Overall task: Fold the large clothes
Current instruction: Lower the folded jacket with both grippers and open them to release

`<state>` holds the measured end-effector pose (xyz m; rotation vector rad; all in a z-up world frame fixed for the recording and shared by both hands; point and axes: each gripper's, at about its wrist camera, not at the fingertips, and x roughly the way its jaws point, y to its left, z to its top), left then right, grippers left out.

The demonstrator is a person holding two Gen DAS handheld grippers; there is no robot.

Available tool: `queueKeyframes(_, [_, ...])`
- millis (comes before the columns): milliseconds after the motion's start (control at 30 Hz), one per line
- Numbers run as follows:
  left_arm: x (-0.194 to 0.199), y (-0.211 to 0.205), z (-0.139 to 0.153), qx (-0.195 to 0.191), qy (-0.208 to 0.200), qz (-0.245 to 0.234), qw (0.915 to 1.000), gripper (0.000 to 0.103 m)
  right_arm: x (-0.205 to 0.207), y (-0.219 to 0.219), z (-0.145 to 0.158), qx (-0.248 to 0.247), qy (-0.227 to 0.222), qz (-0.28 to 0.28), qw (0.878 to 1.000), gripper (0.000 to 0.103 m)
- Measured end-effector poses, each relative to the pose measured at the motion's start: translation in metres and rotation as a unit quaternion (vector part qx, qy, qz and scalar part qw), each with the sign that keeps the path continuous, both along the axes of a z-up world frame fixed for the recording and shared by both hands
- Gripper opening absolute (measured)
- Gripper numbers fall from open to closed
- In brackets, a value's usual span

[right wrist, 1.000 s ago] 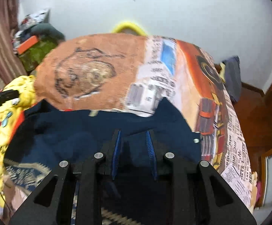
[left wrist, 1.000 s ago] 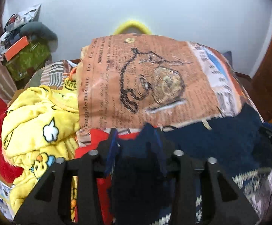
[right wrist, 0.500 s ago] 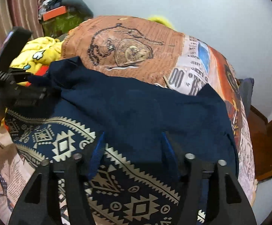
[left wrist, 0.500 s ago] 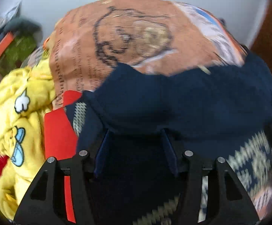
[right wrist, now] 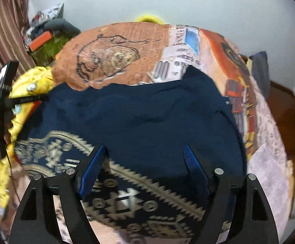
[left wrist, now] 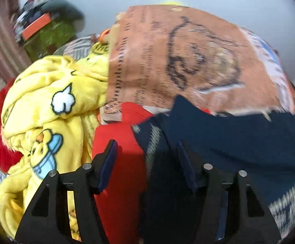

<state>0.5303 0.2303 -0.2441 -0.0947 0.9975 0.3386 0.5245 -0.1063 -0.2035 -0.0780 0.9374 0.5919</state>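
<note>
A: Where's the garment right now?

B: The navy garment lies spread on the bed, its long axis running across from the left edge toward the right, folded edge toward the far side. The patterned band sits nearest us.

A: And the tongs?

B: The right tongs have just been opening; the blue pads stand apart with cloth under and between them, not pinched, so they've let go. The left tongs have been opening too, and they straddle the garment's left corner where it meets a red cloth. Neither pad presses on fabric as far as I can see.

A: Which is nearer the next fold?

B: I'd judge the left tongs, sitting right at the corner by the yellow blanket; the right tongs hover over the middle of the near edge.

A: Any writing?

B: The bedsheet has newspaper print. One sideways word looks like "Supplement", blurred; the rest is unreadable.
</note>
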Motion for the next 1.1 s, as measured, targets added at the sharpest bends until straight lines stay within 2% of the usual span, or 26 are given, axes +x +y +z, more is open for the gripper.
queueKeyframes(100, [-0.022,-0.031,0.010,-0.006,-0.001,-0.061,0.9981,0.060,-0.005,0.013,0.002,0.018,-0.001,0.011,1.000,0.077])
queueKeyframes(233, [-0.047,-0.071,0.009,-0.017,-0.003,-0.123,0.9922,0.072,0.002,0.031,0.000,0.008,-0.007,0.018,1.000,0.077])
queueKeyframes(367, [-0.057,-0.096,-0.016,0.017,0.023,-0.154,0.9876,0.075,0.022,0.036,-0.016,-0.032,-0.001,0.001,0.999,0.077])
queueKeyframes(433, [-0.060,-0.096,-0.028,0.033,0.028,-0.152,0.9874,0.077,0.029,0.027,-0.020,-0.040,-0.003,-0.018,0.999,0.077])
queueKeyframes(500, [-0.068,-0.089,-0.033,0.024,0.019,-0.143,0.9893,0.079,0.036,0.011,-0.021,-0.072,-0.016,-0.063,0.995,0.077])
queueKeyframes(600, [-0.078,-0.073,-0.034,0.030,0.017,-0.128,0.9912,0.079,0.043,-0.015,-0.023,-0.054,-0.003,-0.066,0.996,0.077])
queueKeyframes(700, [-0.093,-0.062,-0.038,0.061,0.028,-0.110,0.9917,0.081,0.041,-0.032,-0.021,-0.107,-0.035,-0.088,0.990,0.077])
queueKeyframes(767, [-0.103,-0.049,-0.039,0.040,0.027,-0.103,0.9935,0.083,0.037,-0.042,-0.022,-0.145,-0.048,-0.104,0.983,0.079])
queueKeyframes(800, [-0.107,-0.044,-0.037,0.032,0.024,-0.097,0.9945,0.083,0.036,-0.047,-0.023,-0.149,-0.048,-0.106,0.982,0.079])
queueKeyframes(833, [-0.112,-0.039,-0.033,0.026,0.018,-0.089,0.9955,0.083,0.034,-0.057,-0.023,-0.140,-0.040,-0.107,0.984,0.079])
queueKeyframes(1000, [-0.133,-0.025,-0.011,0.050,0.007,-0.043,0.9978,0.083,0.022,-0.093,-0.011,-0.063,0.017,-0.134,0.989,0.080])
queueKeyframes(1100, [-0.146,-0.009,0.004,0.025,-0.012,-0.010,0.9996,0.082,0.007,-0.098,0.002,-0.037,0.023,-0.127,0.991,0.080])
